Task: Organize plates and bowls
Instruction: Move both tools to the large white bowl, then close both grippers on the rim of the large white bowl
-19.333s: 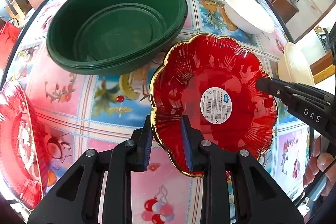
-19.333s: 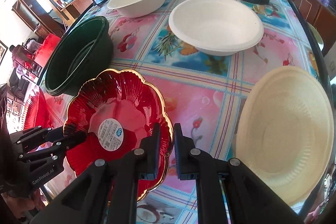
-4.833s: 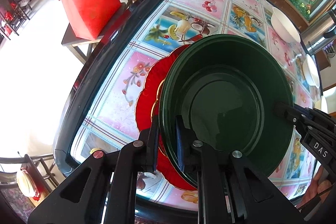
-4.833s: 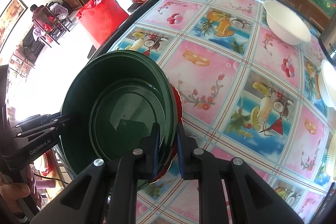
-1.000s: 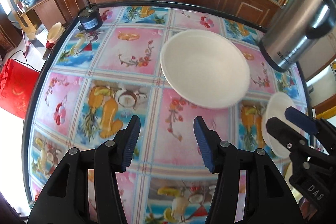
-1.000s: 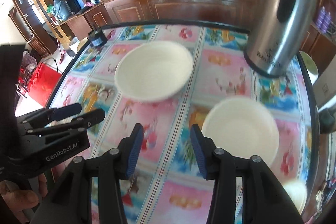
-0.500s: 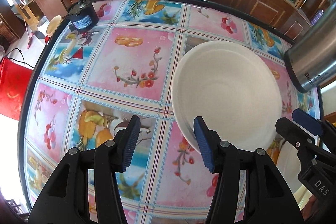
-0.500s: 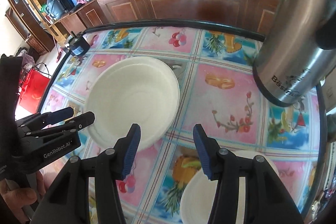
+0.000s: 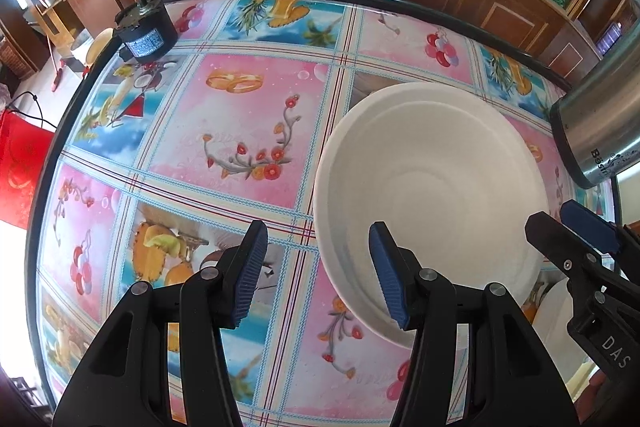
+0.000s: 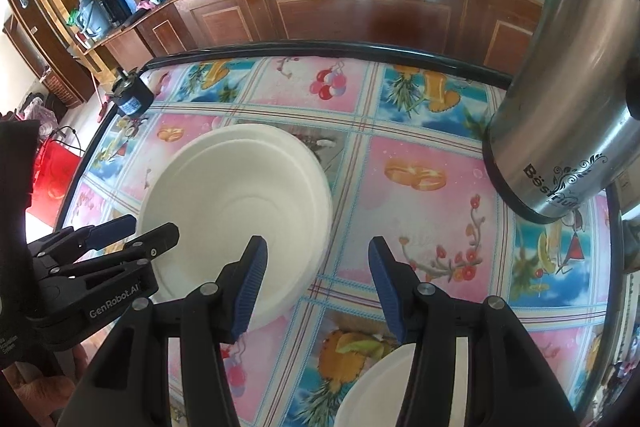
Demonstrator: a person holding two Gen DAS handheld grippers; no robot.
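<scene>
Two hand-held grippers, left [image 9: 318, 269] and right [image 10: 316, 277], gape empty astride the white bowl's [image 9: 432, 195] rims; the flask [image 10: 568, 115], cropped, reads "Bestrium".

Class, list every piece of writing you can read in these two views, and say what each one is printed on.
"GenRobot.AI": on the left claw body.
"DAS": on the right claw body.
"Bëstrium", last letters uncertain: on the steel urn.
Blue label on the small black cylinder: too small to read.
</scene>
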